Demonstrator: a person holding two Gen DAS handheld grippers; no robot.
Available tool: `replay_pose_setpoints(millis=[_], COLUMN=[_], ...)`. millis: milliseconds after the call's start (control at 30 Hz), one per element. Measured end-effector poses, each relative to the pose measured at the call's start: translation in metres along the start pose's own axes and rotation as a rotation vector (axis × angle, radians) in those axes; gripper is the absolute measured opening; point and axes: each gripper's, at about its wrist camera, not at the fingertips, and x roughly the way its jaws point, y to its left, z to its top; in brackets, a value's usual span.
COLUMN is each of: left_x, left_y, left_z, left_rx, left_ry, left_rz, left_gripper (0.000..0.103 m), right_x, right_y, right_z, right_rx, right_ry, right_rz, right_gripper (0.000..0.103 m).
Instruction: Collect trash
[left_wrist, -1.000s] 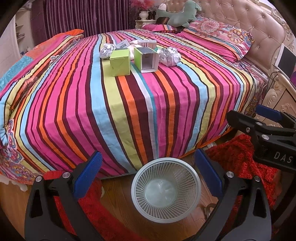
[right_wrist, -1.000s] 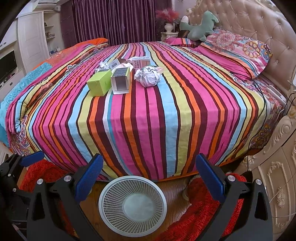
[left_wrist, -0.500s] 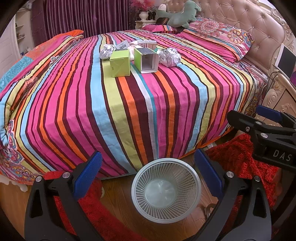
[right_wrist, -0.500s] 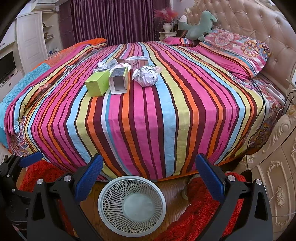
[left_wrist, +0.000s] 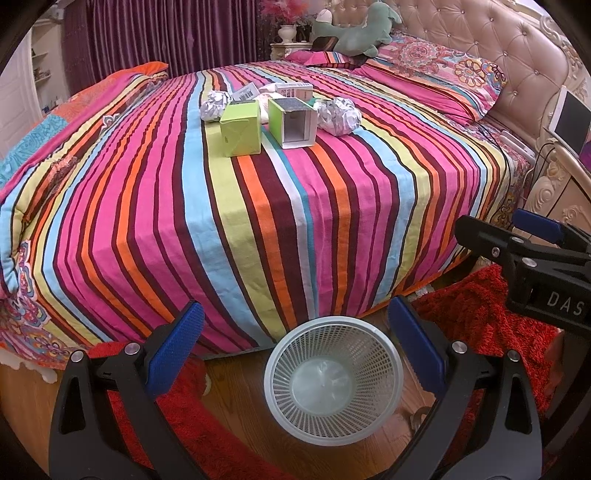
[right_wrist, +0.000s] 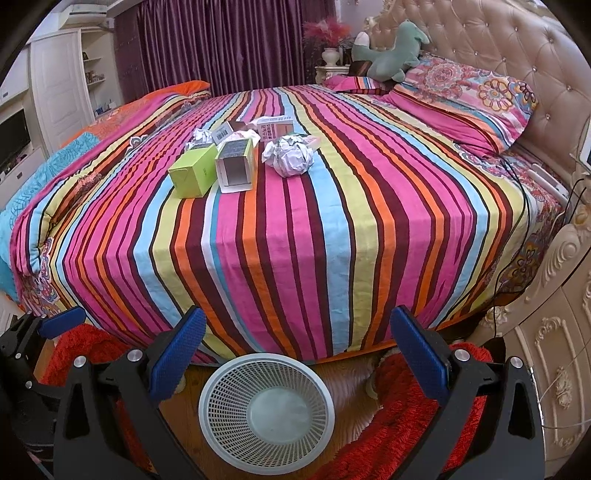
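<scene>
Trash lies in a cluster far back on the striped bed (left_wrist: 258, 221): a green box (left_wrist: 240, 127), an open-ended box (left_wrist: 293, 122), a large crumpled paper ball (left_wrist: 340, 116), a smaller ball (left_wrist: 213, 105) and other cartons behind. The right wrist view shows the same green box (right_wrist: 194, 175), open box (right_wrist: 236, 166) and paper ball (right_wrist: 290, 155). A white mesh bin (left_wrist: 332, 380) stands empty on the floor at the bed's foot, also in the right wrist view (right_wrist: 266, 406). My left gripper (left_wrist: 295, 347) and right gripper (right_wrist: 295, 350) are both open, empty, above the bin.
Red shaggy rugs (left_wrist: 480, 325) lie on the wooden floor either side of the bin. An ornate cream nightstand (right_wrist: 554, 332) stands at the right with cables. Pillows and a green plush toy (right_wrist: 391, 51) rest by the tufted headboard. Purple curtains hang behind the bed.
Both views have shifted very slightly; the trash sits a little lower and nearer in the right wrist view. Nothing was taken hold of or let go.
</scene>
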Motion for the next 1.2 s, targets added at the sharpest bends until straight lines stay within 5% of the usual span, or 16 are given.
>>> replay_pose_setpoints(millis=[633, 833, 1200], left_x=[0.006, 0.006, 0.035], left_y=[-0.005, 0.001, 0.025], left_z=[-0.001, 0.005, 0.031], left_rx=[0.014, -0.013, -0.076], left_ry=[0.000, -0.040, -0.039], left_rz=[0.015, 0.034, 0.056], left_gripper=[0.097, 0.097, 0.097], right_x=[-0.006, 0.007, 0.028], right_y=[-0.001, 0.004, -0.007], right_z=[0.003, 0.005, 0.020], right_rx=[0.037, 0.014, 0.005], right_ry=[-0.082, -0.002, -0.025], right_rz=[0.030, 0.068, 0.022], right_gripper=[0.096, 0.096, 0.095])
